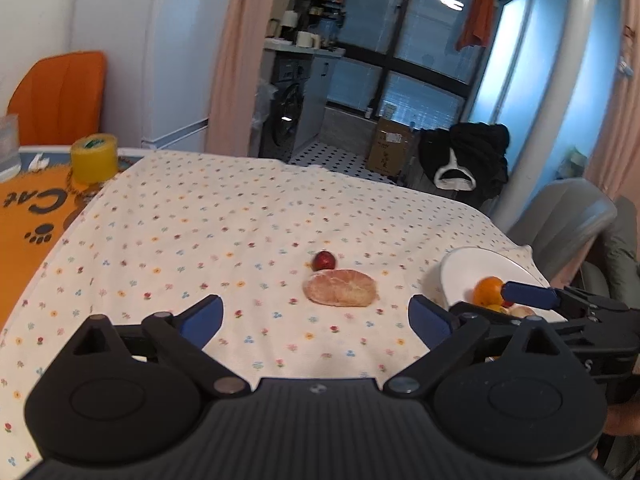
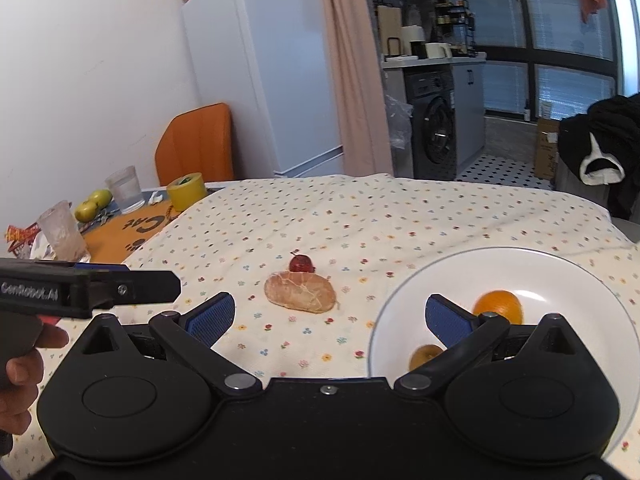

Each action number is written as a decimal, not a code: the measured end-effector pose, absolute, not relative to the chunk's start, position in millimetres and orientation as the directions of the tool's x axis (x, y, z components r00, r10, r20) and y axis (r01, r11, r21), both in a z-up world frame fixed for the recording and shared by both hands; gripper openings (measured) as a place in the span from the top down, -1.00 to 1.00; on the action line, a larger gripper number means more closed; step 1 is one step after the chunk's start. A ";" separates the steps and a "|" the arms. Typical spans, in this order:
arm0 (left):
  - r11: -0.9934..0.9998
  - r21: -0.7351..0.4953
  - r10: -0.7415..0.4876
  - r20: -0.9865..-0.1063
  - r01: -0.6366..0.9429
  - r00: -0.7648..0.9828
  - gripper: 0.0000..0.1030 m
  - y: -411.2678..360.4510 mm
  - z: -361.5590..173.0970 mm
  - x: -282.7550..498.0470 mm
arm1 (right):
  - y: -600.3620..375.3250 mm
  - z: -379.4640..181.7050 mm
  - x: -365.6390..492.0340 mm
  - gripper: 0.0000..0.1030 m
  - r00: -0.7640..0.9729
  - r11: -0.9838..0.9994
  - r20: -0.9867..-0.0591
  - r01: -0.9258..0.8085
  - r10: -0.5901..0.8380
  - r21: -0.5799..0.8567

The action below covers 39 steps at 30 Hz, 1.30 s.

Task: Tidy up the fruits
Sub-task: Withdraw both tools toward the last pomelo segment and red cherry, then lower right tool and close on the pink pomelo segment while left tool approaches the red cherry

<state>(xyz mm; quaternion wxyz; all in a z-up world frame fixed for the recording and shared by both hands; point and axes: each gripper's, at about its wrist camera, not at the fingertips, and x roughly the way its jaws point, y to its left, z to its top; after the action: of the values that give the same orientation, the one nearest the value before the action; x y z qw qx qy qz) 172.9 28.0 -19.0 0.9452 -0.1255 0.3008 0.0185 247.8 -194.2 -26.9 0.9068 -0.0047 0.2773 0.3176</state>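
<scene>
The left gripper (image 1: 316, 316) gapes wide, empty. Left of the plate (image 2: 568, 276) lie a peeled citrus (image 2: 300, 291) and, touching behind it, a red fruit (image 2: 301, 263). The right gripper (image 2: 330, 318), wide and empty, hangs over the plate's orange (image 2: 499, 305).

Floral-clothed table (image 2: 360, 220): peeled citrus (image 2: 300, 291), red fruit (image 2: 301, 263), white plate (image 2: 560, 268).

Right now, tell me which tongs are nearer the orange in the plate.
Right. The right tongs hang open at the white plate, one finger just beside the orange. The left tongs are open over the cloth, farther left.
</scene>
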 end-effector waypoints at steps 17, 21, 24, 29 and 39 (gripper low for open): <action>0.946 -0.254 0.009 -0.600 -0.201 0.800 -0.88 70.9 -41.5 188.2 | -143.3 -39.6 275.8 -0.52 0.559 0.717 -0.561 -0.691 0.611 0.093; 0.946 -0.245 0.020 -0.605 -0.210 0.796 -0.88 72.9 -45.7 193.0 | -132.6 -45.6 284.2 -0.40 0.538 0.699 -0.585 -0.711 0.608 0.073; 0.944 -0.246 0.026 -0.610 -0.220 0.792 -0.87 75.6 -49.7 196.3 | -126.9 -48.5 291.0 -0.38 0.527 0.689 -0.594 -0.722 0.607 0.064; 0.944 -0.233 0.039 -0.627 -0.234 0.778 -0.86 78.6 -57.3 203.4 | -118.3 -54.9 305.3 -0.32 0.514 0.680 -0.609 -0.731 0.604 0.057; 0.940 -0.233 0.045 -0.638 -0.249 0.768 -0.86 83.8 -66.1 209.2 | -96.3 -57.8 320.3 -0.22 0.470 0.642 -0.617 -0.763 0.631 0.075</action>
<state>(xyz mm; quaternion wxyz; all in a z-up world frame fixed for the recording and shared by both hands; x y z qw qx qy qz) 209.2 83.8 -66.1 0.9276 -0.1539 0.3310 0.0793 320.3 -96.3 -57.8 0.8509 -0.1058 0.3117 0.4095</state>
